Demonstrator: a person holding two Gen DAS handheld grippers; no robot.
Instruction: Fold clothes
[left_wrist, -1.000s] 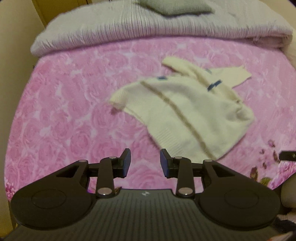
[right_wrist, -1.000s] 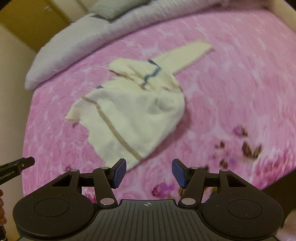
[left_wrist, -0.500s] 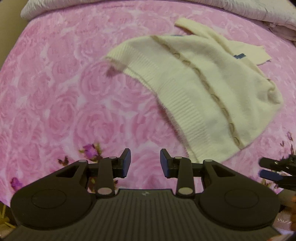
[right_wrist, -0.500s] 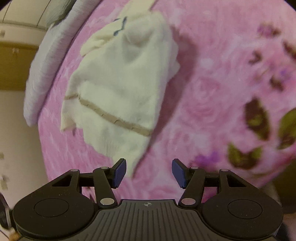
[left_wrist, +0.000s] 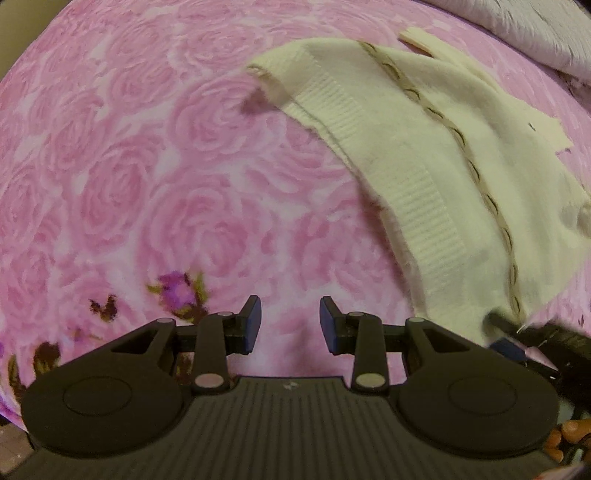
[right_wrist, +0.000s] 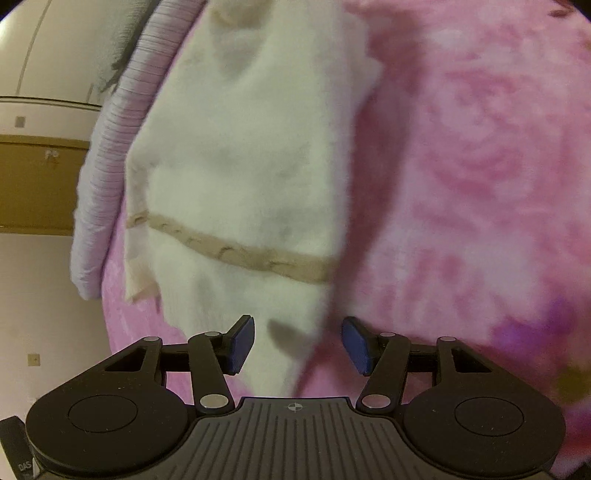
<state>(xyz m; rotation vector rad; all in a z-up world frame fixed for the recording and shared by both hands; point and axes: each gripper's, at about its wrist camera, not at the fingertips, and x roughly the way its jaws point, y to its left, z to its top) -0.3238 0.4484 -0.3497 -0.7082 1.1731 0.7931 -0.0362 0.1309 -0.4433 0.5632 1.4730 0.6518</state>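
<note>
One cream sweater (left_wrist: 436, 155) is lying on the pink bedspread (left_wrist: 155, 177), its hem corner sitting between the right gripper (right_wrist: 297, 345)'s closing jaws, while the left gripper (left_wrist: 290, 325) is hovering empty, jaws apart

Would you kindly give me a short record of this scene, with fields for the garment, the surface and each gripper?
garment: cream sweater with a tan stripe, lying rumpled and unfolded
surface: pink rose-print bedspread
left gripper: jaws apart, nothing between them, over bare bedspread beside the sweater's ribbed hem
right gripper: jaws apart, a corner of the sweater's hem between them, not pressed
background: pale ribbed blanket beyond the sweater
</note>
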